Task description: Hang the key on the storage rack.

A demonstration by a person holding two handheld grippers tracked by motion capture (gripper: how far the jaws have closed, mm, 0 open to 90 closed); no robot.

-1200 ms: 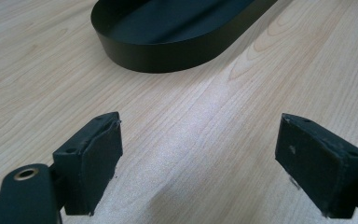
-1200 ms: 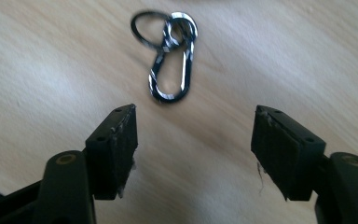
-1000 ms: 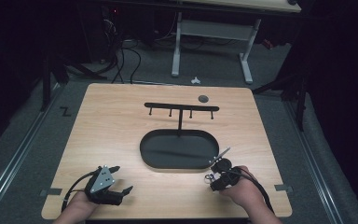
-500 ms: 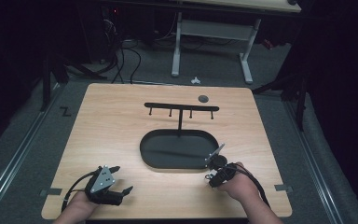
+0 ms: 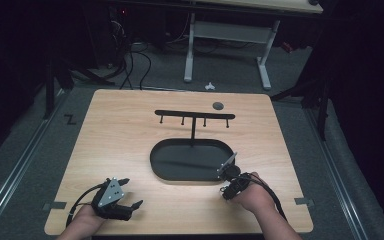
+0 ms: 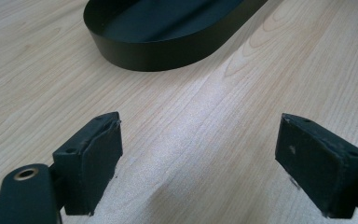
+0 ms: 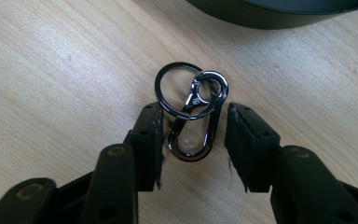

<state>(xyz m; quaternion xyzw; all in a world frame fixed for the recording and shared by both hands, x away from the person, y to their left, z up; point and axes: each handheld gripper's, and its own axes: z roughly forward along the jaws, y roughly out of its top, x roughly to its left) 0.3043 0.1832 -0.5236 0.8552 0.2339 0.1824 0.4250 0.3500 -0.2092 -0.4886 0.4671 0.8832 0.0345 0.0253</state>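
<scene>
Dark flooring and cables are surrounding a light wooden table in the high view, with a white desk frame standing beyond its far edge. A black oval tray is sitting near the middle of the table, and a black T-shaped rack with small pegs is rising from its far side; a small dark disc is lying farther back. The left gripper is resting low at the near left, well apart from the tray. The right gripper is hovering just beside the tray's near right rim, tipped down toward the wood.

Looking along the left gripper view, the two black jaws are standing wide apart with nothing between them, bare wood grain showing in the gap, and the tray's wall is curving ahead of them.

Looking along the right gripper view, a metal carabiner clip is lying flat on the table with a key ring linked through its upper end. Its long axis is running roughly along the jaws' direction, away from the camera, leaning slightly. The jaws are sitting partly spread on either side of the clip's lower loop, the left pad touching or nearly touching it and the right pad just clear of it, so they are bracketing rather than pinching. By my judgement, the right hand is clearly the nearer one, and closing across the clip's short width looks like the coming move.
</scene>
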